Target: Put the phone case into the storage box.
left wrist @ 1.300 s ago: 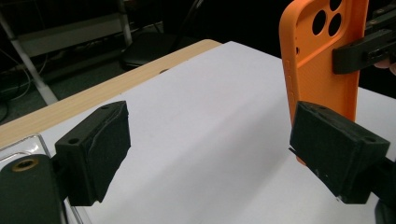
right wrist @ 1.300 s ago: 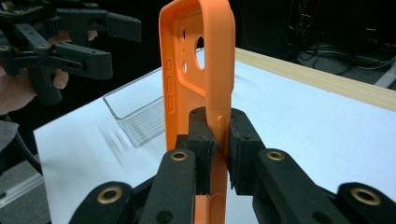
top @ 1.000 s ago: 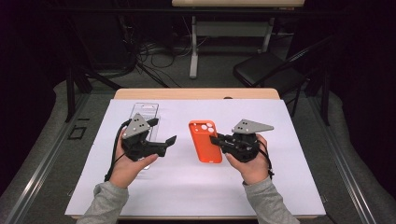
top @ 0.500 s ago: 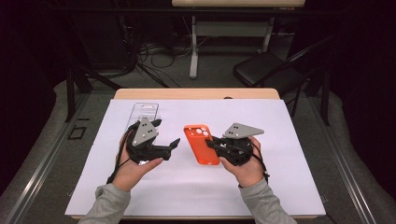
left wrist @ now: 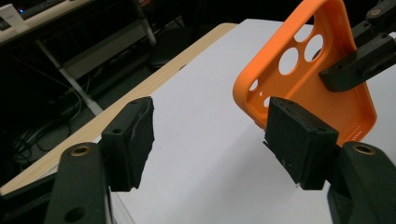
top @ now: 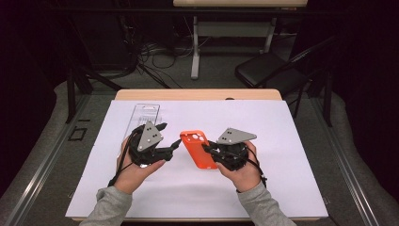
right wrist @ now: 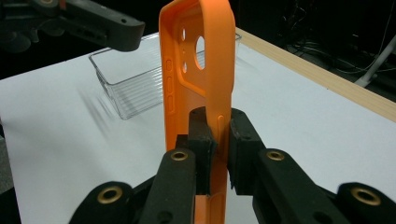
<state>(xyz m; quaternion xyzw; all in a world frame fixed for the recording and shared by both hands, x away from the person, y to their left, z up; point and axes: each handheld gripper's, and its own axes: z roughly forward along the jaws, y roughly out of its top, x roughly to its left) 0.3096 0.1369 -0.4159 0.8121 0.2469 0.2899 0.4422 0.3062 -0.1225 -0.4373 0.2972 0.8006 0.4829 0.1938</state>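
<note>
High view first: on the white sheet covering the table, the right claw grips an orange phone case by one long side, holding it near the middle of the sheet, while the left claw points at the case from its other side, its jaws apart with nothing between them. A clear plastic tray lies just behind the left hand. Left gripper view: the left claw has just been closing, yet its pads press on nothing; the case hangs tilted above the sheet just beyond the pad on the right, pinched by the other claw's jaws. Right gripper view: the right claw clamps the case's edge, which stands upright, with the tray behind it.
</note>
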